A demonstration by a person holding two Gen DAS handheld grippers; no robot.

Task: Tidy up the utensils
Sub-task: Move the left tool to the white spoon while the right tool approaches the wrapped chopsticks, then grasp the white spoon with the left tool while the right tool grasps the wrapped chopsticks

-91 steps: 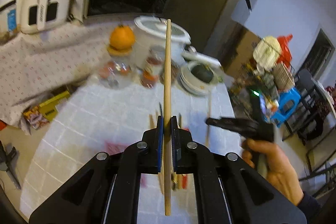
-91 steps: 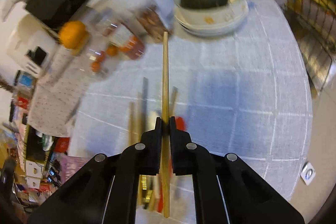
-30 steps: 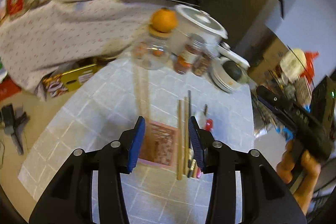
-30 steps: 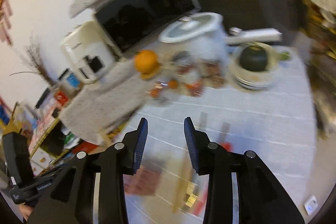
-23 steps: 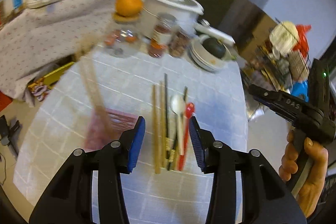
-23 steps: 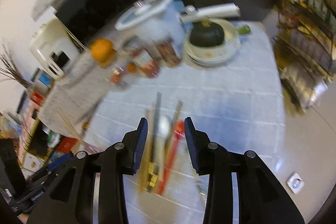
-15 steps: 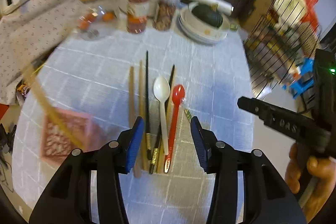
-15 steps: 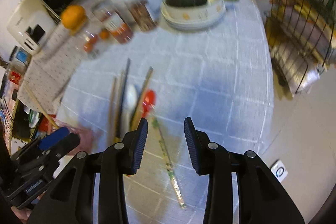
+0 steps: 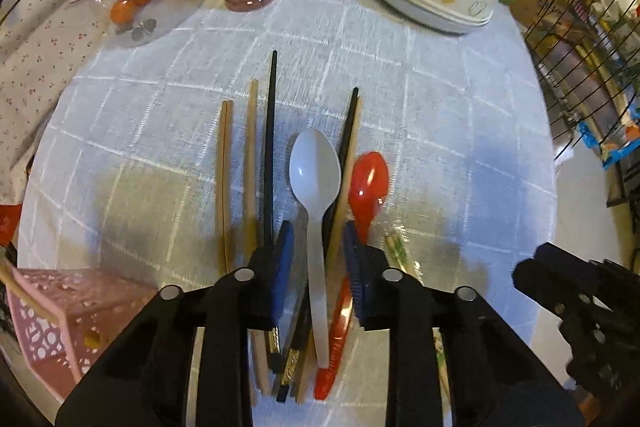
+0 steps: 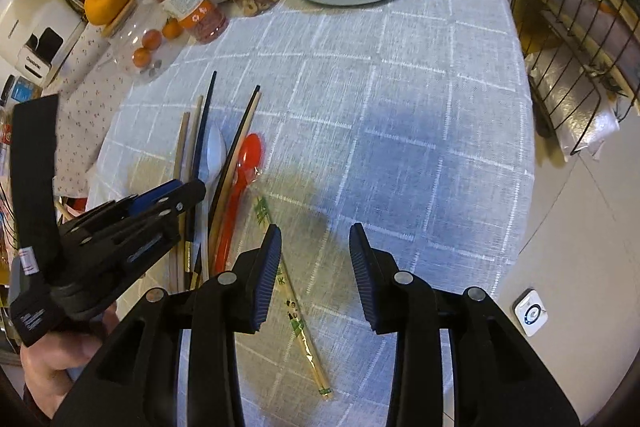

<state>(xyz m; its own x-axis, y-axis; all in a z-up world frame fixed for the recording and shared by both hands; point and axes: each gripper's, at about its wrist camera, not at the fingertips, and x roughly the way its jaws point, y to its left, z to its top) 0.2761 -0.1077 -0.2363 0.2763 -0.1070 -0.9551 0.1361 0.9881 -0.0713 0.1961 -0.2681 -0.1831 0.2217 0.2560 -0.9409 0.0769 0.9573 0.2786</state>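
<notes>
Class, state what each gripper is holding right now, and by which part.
Nothing. The left gripper is open astride the white spoon handle; the right gripper is open and empty.

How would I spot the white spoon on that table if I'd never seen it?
Find the checked grey tablecloth and the row of chopsticks and spoons lying along its middle. The white spoon lies between a black chopstick and the red spoon; it is the row's only white piece.

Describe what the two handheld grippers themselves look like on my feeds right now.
Both are matte black plastic with angular cut-out linkages and silver pivot bolts. The left gripper and right gripper each carry ribbed blue pads on the inner finger faces. From the right wrist view, the left unit's black handle bears a white label, and a bare hand holds it. No cables show.
</notes>
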